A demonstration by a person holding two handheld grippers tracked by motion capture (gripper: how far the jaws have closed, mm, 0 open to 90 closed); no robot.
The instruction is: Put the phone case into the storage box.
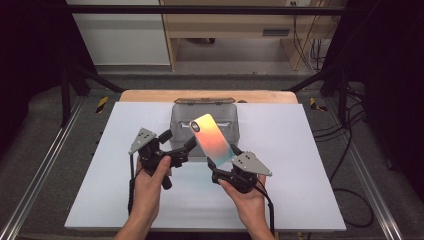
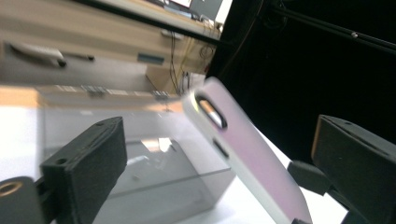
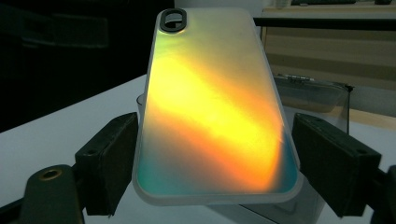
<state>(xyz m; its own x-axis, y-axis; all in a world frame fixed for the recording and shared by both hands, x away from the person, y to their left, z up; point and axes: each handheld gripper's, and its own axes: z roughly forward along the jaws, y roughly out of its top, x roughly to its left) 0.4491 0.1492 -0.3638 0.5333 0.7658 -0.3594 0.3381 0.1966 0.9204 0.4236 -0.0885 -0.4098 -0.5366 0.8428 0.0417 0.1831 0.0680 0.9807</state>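
An iridescent phone case point(image 1: 212, 140), orange fading to teal with a black camera cut-out at its top, is held up tilted above the table. My right gripper point(image 1: 222, 161) is shut on its lower end, and in the right gripper view the pads press on both long edges of the case point(image 3: 215, 116) at my right gripper point(image 3: 219, 158). My left gripper point(image 1: 180, 141) is just left of the case with its jaws apart. In the left gripper view the case point(image 2: 252, 163) stands edge-on ahead of my left gripper point(image 2: 222, 140), and neither pad touches it.
A clear plastic box point(image 1: 180, 125) stands on the white table top point(image 1: 300, 165) just behind the case, and also appears as the box point(image 2: 140, 154) and the box point(image 3: 317, 93). Wooden furniture and cables lie beyond the table's far edge.
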